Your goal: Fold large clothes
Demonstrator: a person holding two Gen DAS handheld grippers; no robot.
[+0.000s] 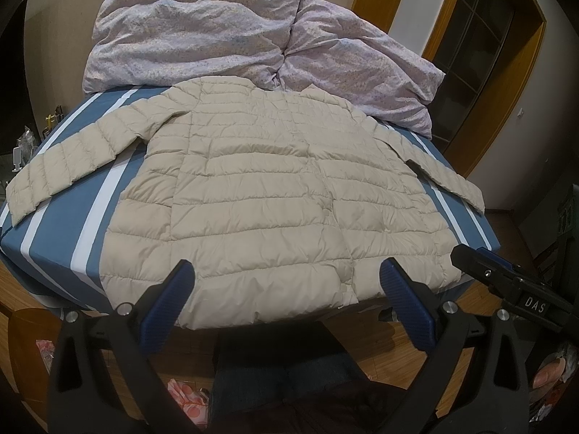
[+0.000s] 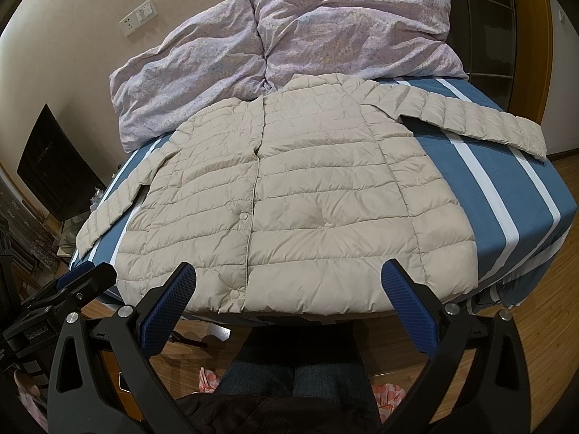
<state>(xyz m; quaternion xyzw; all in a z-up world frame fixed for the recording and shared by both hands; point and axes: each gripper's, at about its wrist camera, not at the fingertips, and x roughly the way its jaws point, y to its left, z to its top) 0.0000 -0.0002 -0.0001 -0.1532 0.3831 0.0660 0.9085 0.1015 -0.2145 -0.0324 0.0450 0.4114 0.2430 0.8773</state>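
A beige quilted puffer jacket (image 1: 267,195) (image 2: 289,188) lies flat and face up on the bed, snaps closed, both sleeves spread out to the sides. Its hem reaches the bed's near edge. My left gripper (image 1: 286,275) hovers open just above the hem, nothing between its blue pads. My right gripper (image 2: 287,276) is open too, over the hem near the bottom snap. In the left wrist view the right gripper (image 1: 506,282) shows at the right edge; in the right wrist view the left gripper (image 2: 72,289) shows at the left edge.
The bed has a blue sheet with white stripes (image 1: 54,231) (image 2: 506,195). A crumpled lilac duvet (image 1: 224,39) (image 2: 289,43) is piled at the far end. A person's legs in jeans (image 2: 289,376) stand at the bed's near edge on a wooden floor. A doorway (image 1: 481,54) is on the right.
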